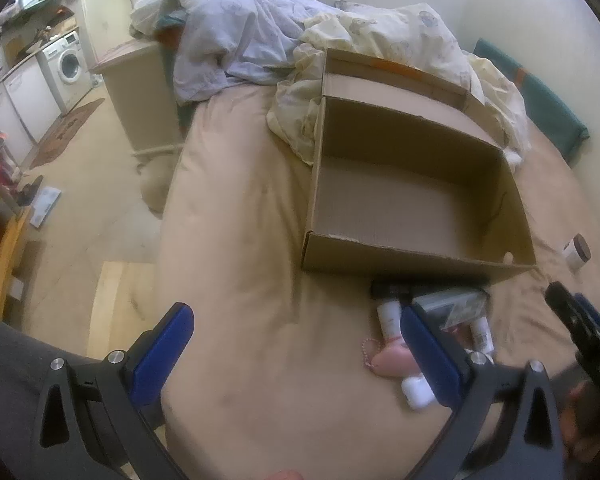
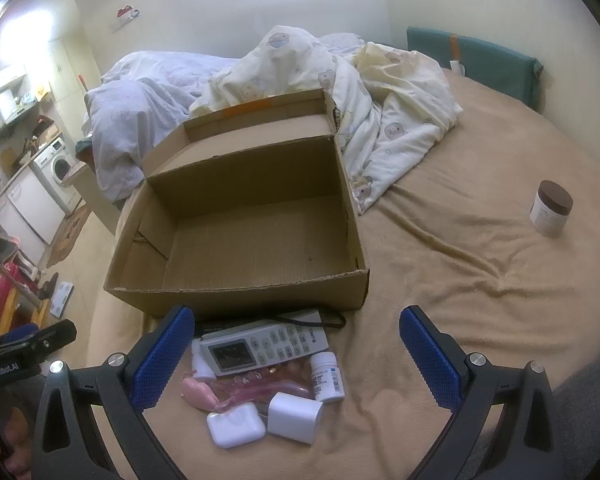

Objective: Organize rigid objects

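1. Small rigid objects lie in a heap on the tan bed cover (image 2: 480,264), at the bed's near edge, just in front of the open cardboard box (image 2: 240,240).
2. On top of the heap rests a grey-white remote control (image 2: 260,346), lying flat with its screen end toward my left; its far side sits just beside the box's near wall.
3. Next to the remote, on the right side of the heap, a small white pill bottle (image 2: 327,376) lies with its label up.
4. Nearest to me are a white rounded case (image 2: 236,426) and a white square charger block (image 2: 295,418), touching each other.
5. Between these and the remote I see a pink soft piece (image 2: 198,394) and some clear pink wrapping; what that wrapping holds I cannot tell.
6. A black cord (image 2: 324,322) loops out from under the remote along the box's near wall.
7. The box stands toward the bed's left edge, its lid flap folded back against the rumpled duvet (image 2: 388,120), and nothing lies inside it.
8. A white jar with a brown lid (image 2: 551,208) stands upright alone, well apart from the heap, toward the bed's right edge.
9. My right gripper (image 2: 296,354) hangs over the heap with its blue pads spread wide, holding nothing.
10. My left gripper (image 1: 298,354) is likewise wide open and empty, over bare cover left of the heap, its right finger in front of the pile.
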